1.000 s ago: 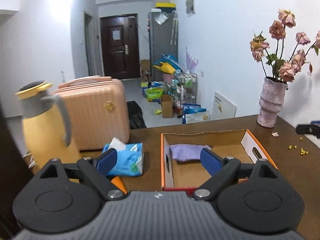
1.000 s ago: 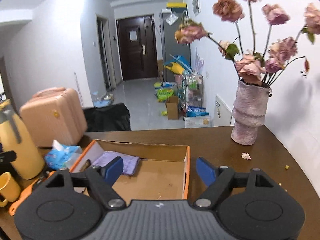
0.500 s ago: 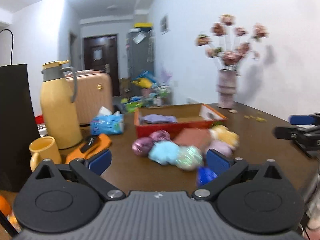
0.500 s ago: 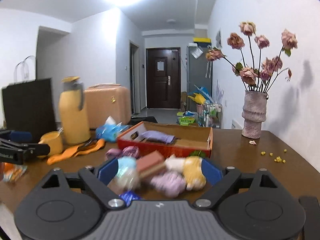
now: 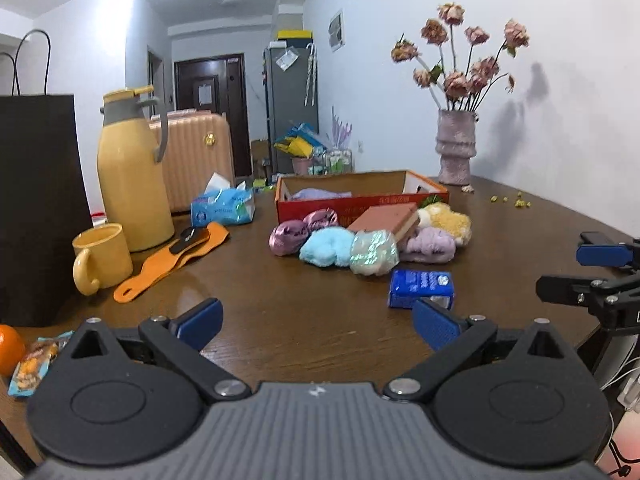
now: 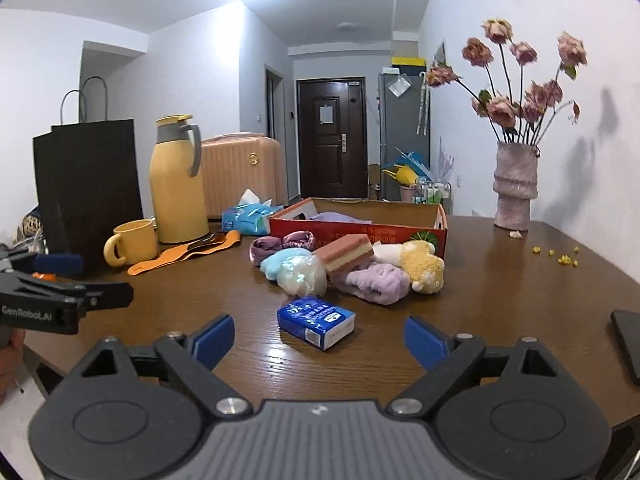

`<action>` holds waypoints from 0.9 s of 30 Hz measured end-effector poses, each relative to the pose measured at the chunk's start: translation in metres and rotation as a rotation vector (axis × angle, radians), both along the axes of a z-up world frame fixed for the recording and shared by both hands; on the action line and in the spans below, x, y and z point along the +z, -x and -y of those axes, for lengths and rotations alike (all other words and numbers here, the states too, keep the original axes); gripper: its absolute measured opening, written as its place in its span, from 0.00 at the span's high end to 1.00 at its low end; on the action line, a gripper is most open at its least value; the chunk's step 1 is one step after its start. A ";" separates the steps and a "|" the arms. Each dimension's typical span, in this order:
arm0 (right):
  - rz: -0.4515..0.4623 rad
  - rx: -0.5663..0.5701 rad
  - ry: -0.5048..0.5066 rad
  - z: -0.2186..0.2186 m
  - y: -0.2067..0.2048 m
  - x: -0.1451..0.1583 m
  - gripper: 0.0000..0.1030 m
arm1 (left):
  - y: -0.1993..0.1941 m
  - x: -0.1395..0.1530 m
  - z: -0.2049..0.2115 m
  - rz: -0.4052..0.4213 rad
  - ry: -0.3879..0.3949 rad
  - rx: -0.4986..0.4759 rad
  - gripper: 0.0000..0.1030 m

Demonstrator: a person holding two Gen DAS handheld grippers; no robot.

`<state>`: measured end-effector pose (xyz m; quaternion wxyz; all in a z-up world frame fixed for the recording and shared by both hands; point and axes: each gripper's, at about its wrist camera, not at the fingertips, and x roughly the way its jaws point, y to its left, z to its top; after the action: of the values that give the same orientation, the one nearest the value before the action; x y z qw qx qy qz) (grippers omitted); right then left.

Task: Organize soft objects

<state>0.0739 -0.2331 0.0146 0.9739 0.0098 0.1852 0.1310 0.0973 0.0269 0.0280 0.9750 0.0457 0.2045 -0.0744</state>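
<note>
Well ahead and to the left of the left gripper (image 5: pixel 316 322) stand a matte black paper bag (image 5: pixel 38 200) with cord handles, a glossy yellow mug (image 5: pixel 102 258) and a tall yellow jug (image 5: pixel 132 176) with a grey collar and handle. Beside them lie a flat orange strap (image 5: pixel 176 256) and a crinkled blue tissue pack (image 5: pixel 222 208).

Both grippers hover over the dark, polished wood-grain surface (image 6: pixel 500 292) with jaws spread wide and nothing between the blue ribbed pads. The left one is at its widest; the right gripper (image 6: pixel 318 338) is nearly as wide.

Straight ahead of both, well apart from the fingertips, sits the heap of soft things: shiny mauve satin scrunchies (image 5: pixel 302 230), a fluffy pale-blue puff (image 5: pixel 326 246), an iridescent crinkly bundle (image 5: pixel 372 252), a layered brick-coloured sponge block (image 6: pixel 346 252) leaning on top, a nubby lilac cloth (image 6: pixel 376 282) and a shaggy yellow-and-white plush (image 6: pixel 422 266). Just behind the heap is a shallow red-and-orange cardboard box (image 6: pixel 360 230) with a lilac cloth lying inside.

Nearest the right gripper, between it and the heap, lies a small glossy blue rectangular packet (image 6: pixel 316 322).

Farther right stands a rough, ribbed pinkish vase (image 6: pixel 514 190) of dried roses, with small yellow crumbs (image 6: pixel 564 256) scattered beyond it.
</note>
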 end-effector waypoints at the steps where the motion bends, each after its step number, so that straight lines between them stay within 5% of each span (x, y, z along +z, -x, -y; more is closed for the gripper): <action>1: -0.004 -0.005 0.004 0.001 -0.005 -0.001 0.11 | -0.004 -0.003 -0.001 -0.006 0.001 0.002 0.00; 6: -0.019 -0.018 0.016 0.000 -0.032 -0.010 0.11 | -0.042 -0.011 -0.004 -0.056 0.011 0.001 0.00; 12: -0.070 -0.054 -0.137 0.010 -0.104 -0.011 0.13 | -0.118 -0.009 0.007 -0.043 0.000 -0.081 0.00; 20: -0.140 -0.141 -0.319 0.007 -0.227 -0.026 0.14 | -0.209 -0.016 0.006 -0.109 0.054 -0.037 0.00; 23: -0.182 -0.144 -0.356 0.002 -0.261 -0.034 0.22 | -0.225 -0.019 0.006 -0.117 0.067 -0.014 0.00; 25: -0.220 -0.161 -0.360 -0.003 -0.278 -0.040 0.52 | -0.230 -0.020 0.004 -0.124 0.088 -0.009 0.00; 27: -0.233 -0.149 -0.379 -0.005 -0.286 -0.044 0.61 | -0.231 -0.022 0.004 -0.133 0.101 -0.007 0.00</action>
<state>0.3598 -0.2276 -0.0299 0.9336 0.2212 0.2673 0.0894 0.3286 0.0234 0.0061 0.9600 -0.0080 0.2647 -0.0910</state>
